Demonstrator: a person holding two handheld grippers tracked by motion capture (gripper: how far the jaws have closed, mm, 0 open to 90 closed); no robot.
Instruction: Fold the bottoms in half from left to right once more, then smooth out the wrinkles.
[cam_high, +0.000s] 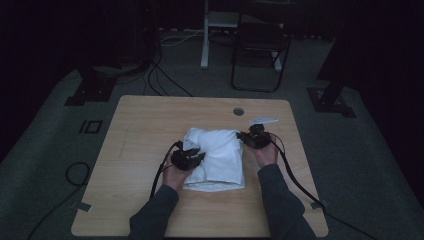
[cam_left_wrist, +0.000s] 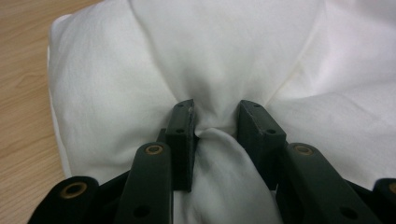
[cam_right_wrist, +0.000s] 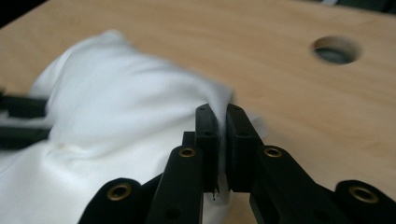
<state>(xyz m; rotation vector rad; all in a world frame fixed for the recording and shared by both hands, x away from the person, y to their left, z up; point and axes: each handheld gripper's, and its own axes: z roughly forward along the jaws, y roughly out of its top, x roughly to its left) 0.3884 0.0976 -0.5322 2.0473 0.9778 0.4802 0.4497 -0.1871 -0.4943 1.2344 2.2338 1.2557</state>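
A: High view puts the white cloth (cam_high: 216, 159) near the middle of the counter (cam_high: 140, 125), a little toward its right edge, bunched into a loose bundle, with your hands at either side of it.

B: And your left gripper (cam_left_wrist: 215, 122)?

A: In the left gripper view its jaws pinch a gathered fold of the cloth between them; the fabric puckers into the grip, so you have a hold there. It sits at the bundle's left side (cam_high: 187, 159).

B: Your right gripper (cam_right_wrist: 222, 122)?

A: Jaws nearly together, clamped on the cloth's edge at the side toward the cable hole (cam_right_wrist: 337, 49). The fabric there is blurred, yet a thin layer runs between the pads. In the high view it is at the bundle's far right corner (cam_high: 255, 137).

B: So which step are you at?

A: Both holds look set, so I judge you are about to lift or spread the cloth for folding. Next, draw your hands apart evenly and raise them together; a thin pinch on the right could slip if you pull it harder than the left.
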